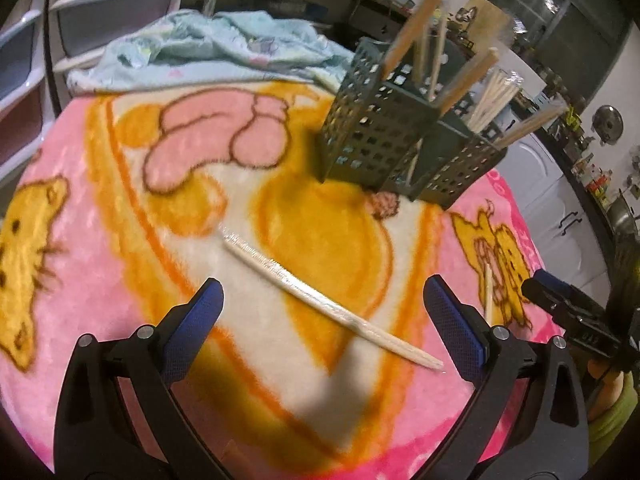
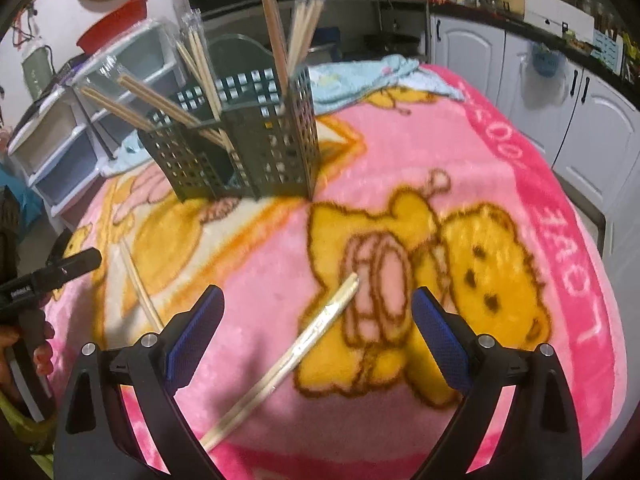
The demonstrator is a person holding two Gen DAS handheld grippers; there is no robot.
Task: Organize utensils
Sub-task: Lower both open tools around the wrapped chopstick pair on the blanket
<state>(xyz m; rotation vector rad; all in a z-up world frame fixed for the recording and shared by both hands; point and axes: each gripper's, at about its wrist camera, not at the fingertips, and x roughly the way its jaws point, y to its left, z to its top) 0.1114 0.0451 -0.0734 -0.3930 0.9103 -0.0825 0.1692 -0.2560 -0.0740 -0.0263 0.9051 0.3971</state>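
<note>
Blue-padded fingers of the left gripper (image 1: 322,322) stand wide apart at the bottom of the left wrist view, holding nothing. Between them, at about 12 o'clock from the jaws, a wrapped pair of chopsticks (image 1: 332,304) lies flat on the pink cartoon blanket (image 1: 80,300), slanting from 10 o'clock to 4 o'clock, its lower tip near the right finger but apart from it. Farther off at 1 o'clock stands the dark green perforated utensil holder (image 1: 384,136), with several wrapped chopsticks (image 1: 416,28) leaning out of its compartments. A crumpled pale blue cloth (image 1: 216,48) lies behind it at 11 o'clock. At 3 o'clock the right gripper (image 1: 568,312) shows at the frame edge, with another thin stick lying just beside it on the blanket.

In the right wrist view the right gripper (image 2: 318,324) is likewise spread wide and empty. A second wrapped chopstick pair (image 2: 288,360) lies on the blanket between its fingers, running from 7 o'clock up to 1 o'clock, touching neither pad. The holder (image 2: 248,140) stands at 11 o'clock, chopsticks (image 2: 276,36) fanning from it. At 9 o'clock the left gripper (image 2: 52,272) is seen, gripped by a hand (image 2: 40,344), with the other chopstick pair (image 2: 140,288) near it.
</note>
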